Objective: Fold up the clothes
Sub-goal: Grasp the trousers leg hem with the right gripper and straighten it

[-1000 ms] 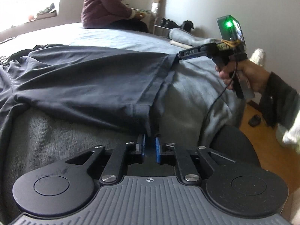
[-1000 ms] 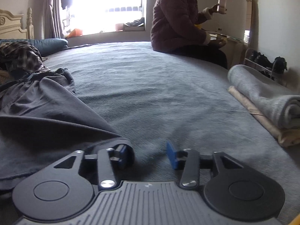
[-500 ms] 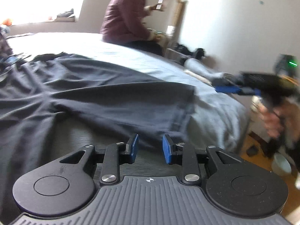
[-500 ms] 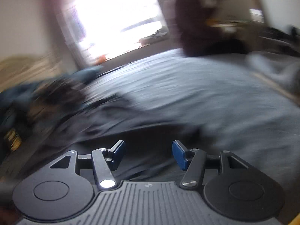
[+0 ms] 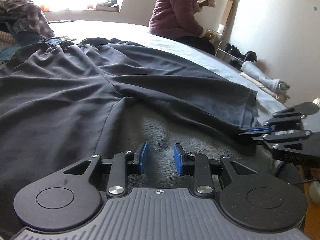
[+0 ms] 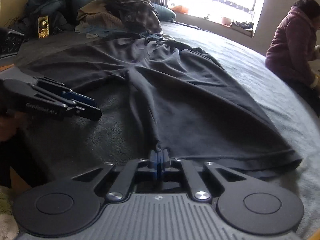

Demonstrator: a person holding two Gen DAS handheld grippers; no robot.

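**Right hand-held gripper is pinching the hem of the trouser leg**

The dark trousers [image 6: 180, 92] are lying spread flat on the bed [image 6: 260, 76], waistband toward the clothes pile [image 6: 112, 14], two legs fanning out toward us. The right hand-held gripper [image 6: 160, 161] is clamping its blue pads on the inner corner of one leg's cuff. The left hand-held gripper [image 5: 159, 156] is hovering with pads parted and nothing between them, over bare blanket between the legs. To my eye, the left should be taking the other leg's cuff before any lifting, so both hems travel level and the fabric is not dragging. Counting: one pair of trousers, two grippers, one rolled towel [image 5: 266, 78], one seated person [image 5: 176, 14].
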